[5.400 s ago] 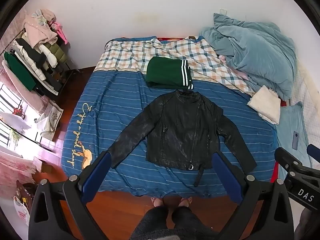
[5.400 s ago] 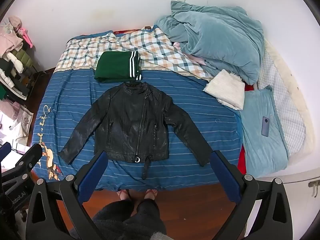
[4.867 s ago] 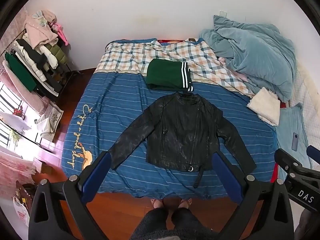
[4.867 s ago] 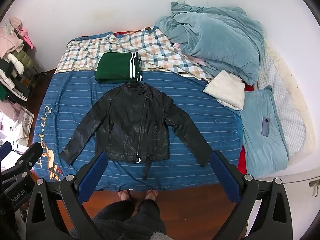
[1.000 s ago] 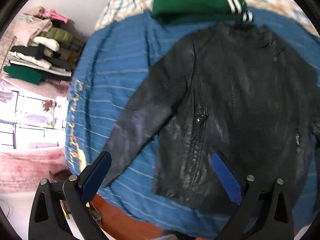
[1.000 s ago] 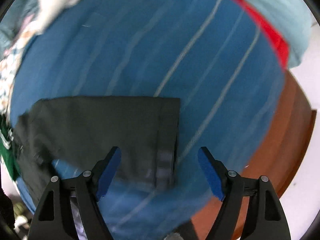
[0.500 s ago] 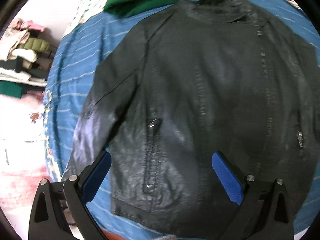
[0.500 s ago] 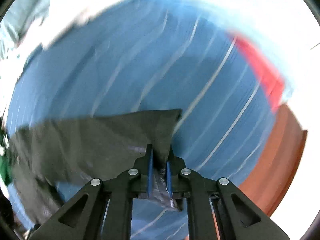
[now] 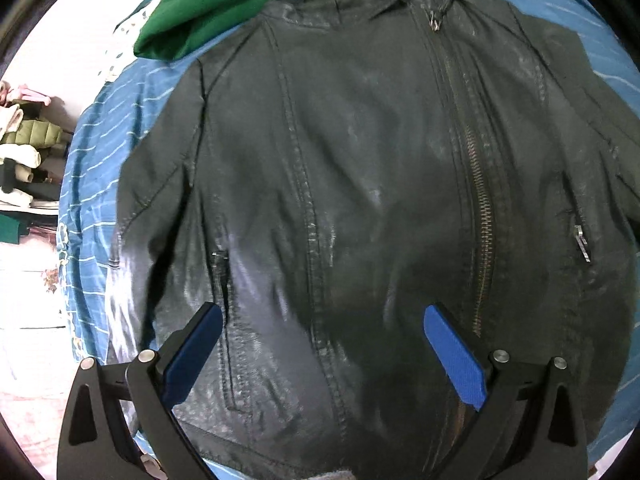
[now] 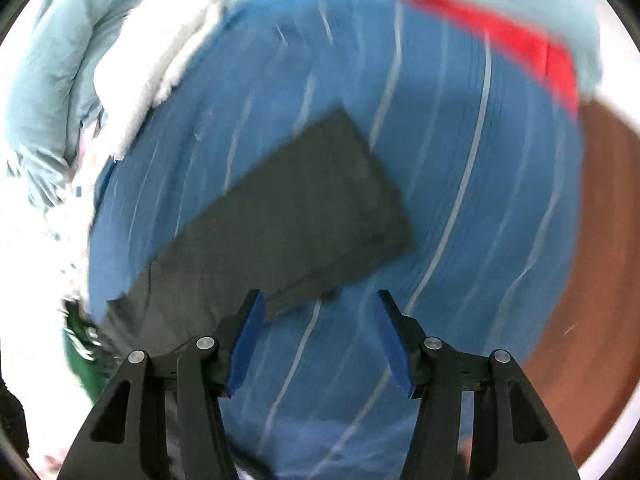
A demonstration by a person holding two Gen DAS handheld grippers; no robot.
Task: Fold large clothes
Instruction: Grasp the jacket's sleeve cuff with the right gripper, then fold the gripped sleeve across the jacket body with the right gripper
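The right tool (image 10: 318,336) was spreading its blue pads, and nothing lay between them but striped sheet. Half a second earlier those pads had been pinched on the cuff of the jacket's sleeve (image 10: 280,232); now the sleeve lay flat on the bed (image 10: 460,160), its cuff end just beyond the fingertips and free of them. It ran at a slant up and away from the tool, where a second earlier it had lain straight across the view. The picture was smeared, so the exact lie of the cuff could not be read closely. Beyond the sleeve sat a white folded cloth (image 10: 156,56) and the pale blue duvet (image 10: 44,92).

The left tool (image 9: 322,346) stood spread wide with nothing in its grip, hanging over the lower front of the black leather jacket (image 9: 380,160). It had come in much closer over the last second: the jacket now filled the view, front up, zip closed, collar touching the folded green garment (image 9: 208,4) at the top.

The grab on the sleeve looked like a quick tug to straighten or reposition it, not a fold. The jacket was still spread open on the bed, so the folding proper seemed yet to begin, with the left tool placed to take the hem or side.
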